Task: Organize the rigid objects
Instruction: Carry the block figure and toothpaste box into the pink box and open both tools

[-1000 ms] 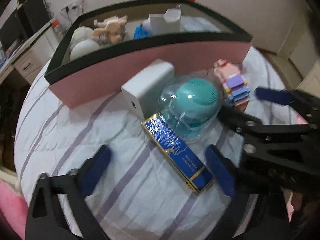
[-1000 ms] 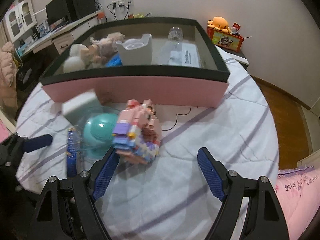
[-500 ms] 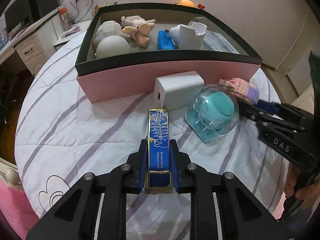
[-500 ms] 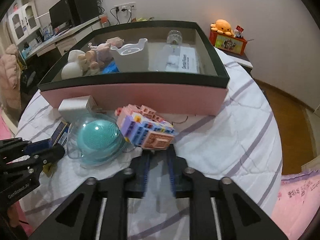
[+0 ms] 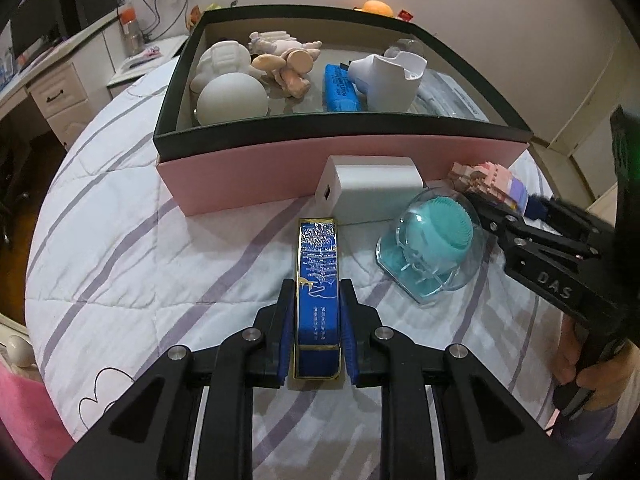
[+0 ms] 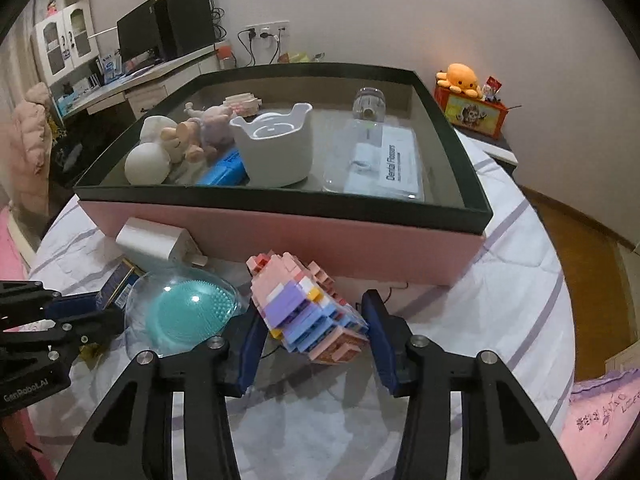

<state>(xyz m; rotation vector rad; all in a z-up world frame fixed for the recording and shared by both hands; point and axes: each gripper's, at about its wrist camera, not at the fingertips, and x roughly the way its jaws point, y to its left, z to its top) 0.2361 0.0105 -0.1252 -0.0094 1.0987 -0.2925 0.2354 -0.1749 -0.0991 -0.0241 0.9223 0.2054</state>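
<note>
Left wrist view: the left hand-held gripper (image 5: pixel 318 330), spread wide a second ago, now clamps the blue box (image 5: pixel 317 280) on the striped bed (image 5: pixel 120 240) before the pink box (image 5: pixel 248 176).

Right wrist view: the right hand-held gripper (image 6: pixel 314 344), jaws just reopening slightly, seemingly pinches the brick model (image 6: pixel 308 312), now raised between them.

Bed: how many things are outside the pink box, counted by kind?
Blue box: 1
White charger: 1
Teal brush in a clear dome: 1
Brick toy: 1
Total: 4
</note>
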